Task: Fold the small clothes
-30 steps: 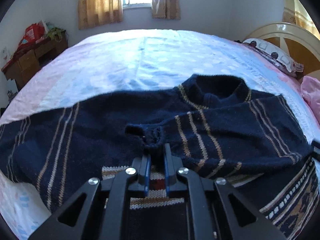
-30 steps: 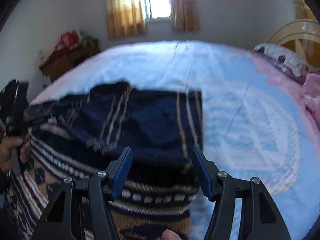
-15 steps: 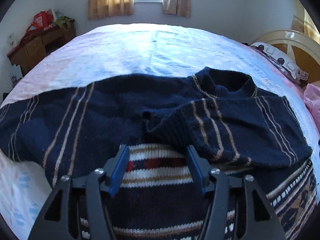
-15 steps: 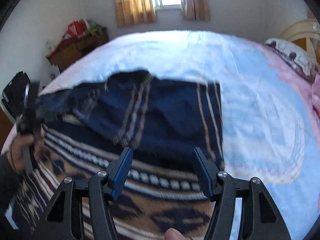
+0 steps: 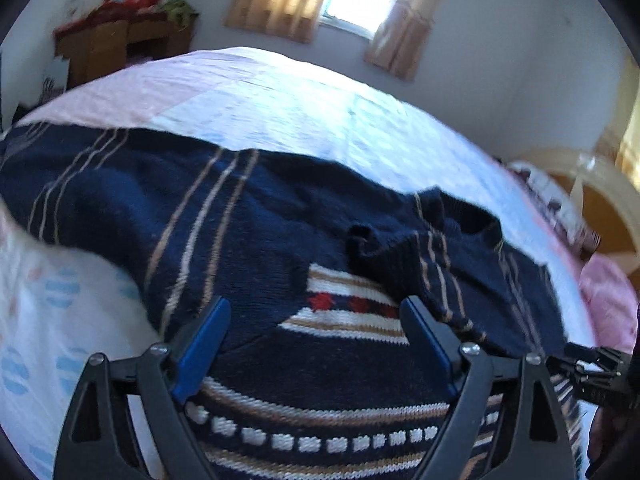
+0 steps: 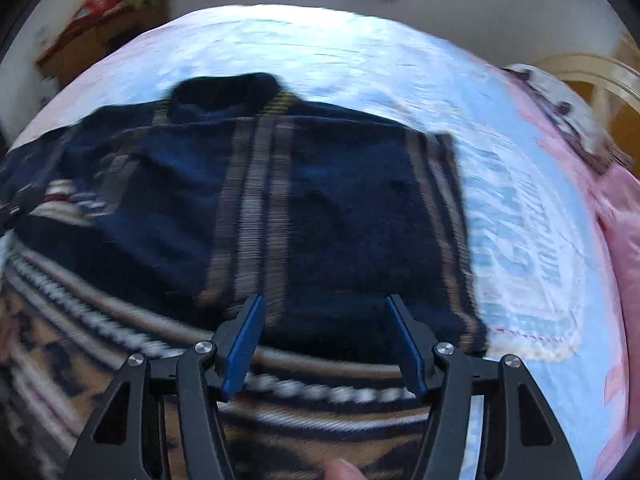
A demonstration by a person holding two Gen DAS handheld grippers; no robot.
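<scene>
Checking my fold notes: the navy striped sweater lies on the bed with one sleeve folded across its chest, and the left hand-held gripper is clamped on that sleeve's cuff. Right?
Not quite. In the left wrist view the left hand-held gripper is opening, with nothing clamped; the cuff lies free on the sweater. The rest stands.

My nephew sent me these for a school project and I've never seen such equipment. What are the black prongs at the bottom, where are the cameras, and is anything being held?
No robot here: a person holds a hand-operated two-finger gripper in each hand, and each carries a wide-angle camera looking forward along its fingers. One picture looks past the left gripper, the other past the right gripper; the black prongs with blue pads are their fingers. Below lies a navy sweater with tan stripes, spread on a bed, one sleeve already folded across its chest. Nothing is held: the left gripper's jaws are opening with nothing clamped between them, and the right gripper is open above the sweater.
</scene>
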